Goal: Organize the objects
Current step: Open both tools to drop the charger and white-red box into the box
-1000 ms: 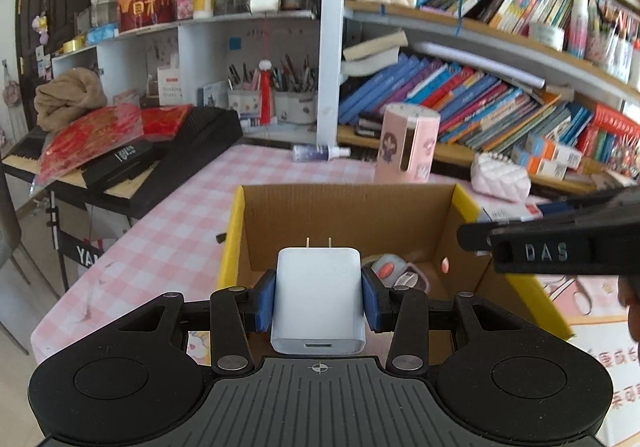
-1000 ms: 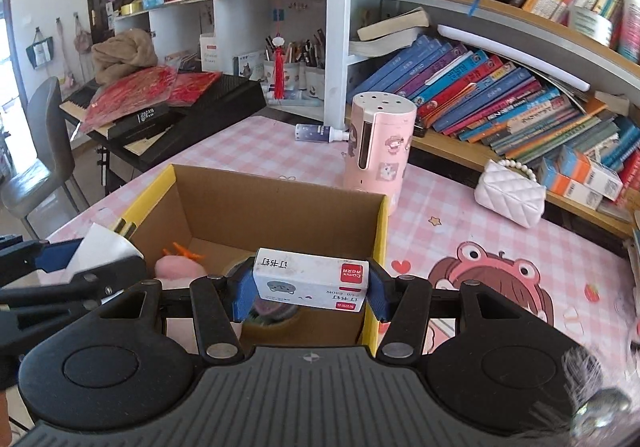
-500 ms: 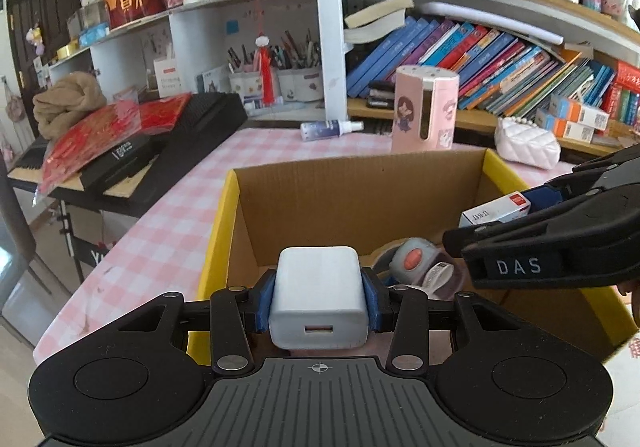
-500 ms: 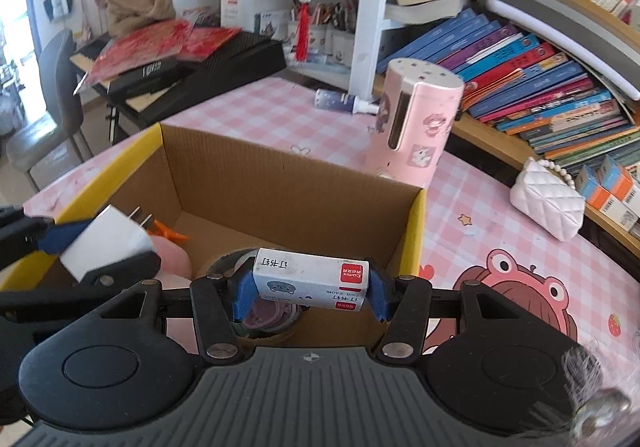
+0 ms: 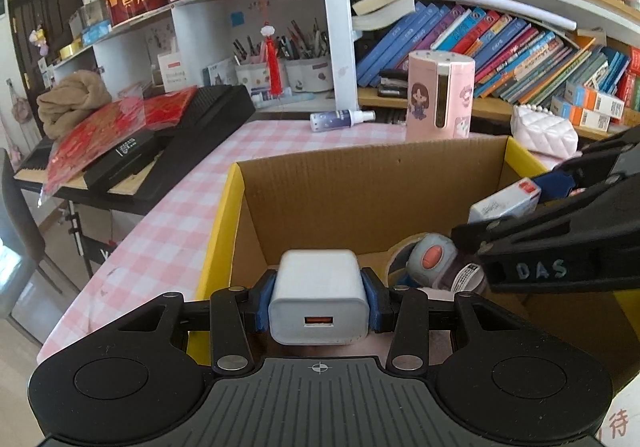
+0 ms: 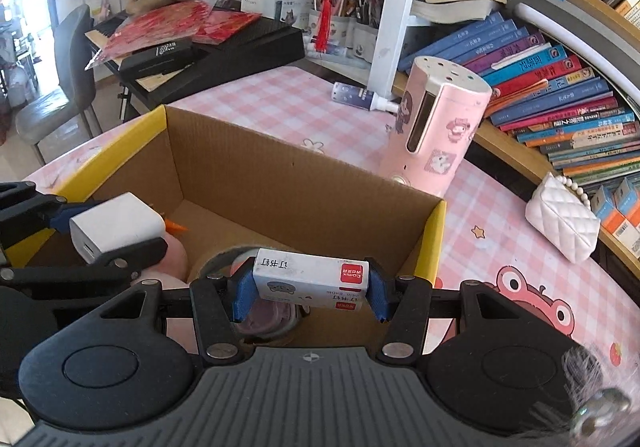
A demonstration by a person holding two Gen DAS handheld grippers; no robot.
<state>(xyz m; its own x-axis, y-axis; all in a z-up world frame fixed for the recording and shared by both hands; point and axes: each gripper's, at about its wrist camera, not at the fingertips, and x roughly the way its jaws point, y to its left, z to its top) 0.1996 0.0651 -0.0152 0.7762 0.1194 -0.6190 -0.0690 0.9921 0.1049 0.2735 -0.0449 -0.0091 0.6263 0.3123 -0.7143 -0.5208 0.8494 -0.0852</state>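
While tilted down over the cardboard box (image 5: 360, 187) — left hand-held gripper (image 5: 318, 301) clamped on charger (image 5: 318, 295), right hand-held gripper (image 6: 308, 293) on staple box (image 6: 310, 279).

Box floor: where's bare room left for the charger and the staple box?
Bare cardboard floor runs along the carton's far wall. The near side is crowded: pink toy, tape roll, tape measure.

The desk (image 6: 280, 95) wears a pink-and-white checked cloth (cartoon prints toward its right edge). On it stand an open cardboard box (image 6: 304, 183) with yellow outer walls at the near side, and a pink cylindrical container (image 6: 436, 135) just behind the box — farther back a small spray bottle (image 6: 360, 94) lies flat, and a white quilted purse (image 6: 562, 225) sits by the right edge.
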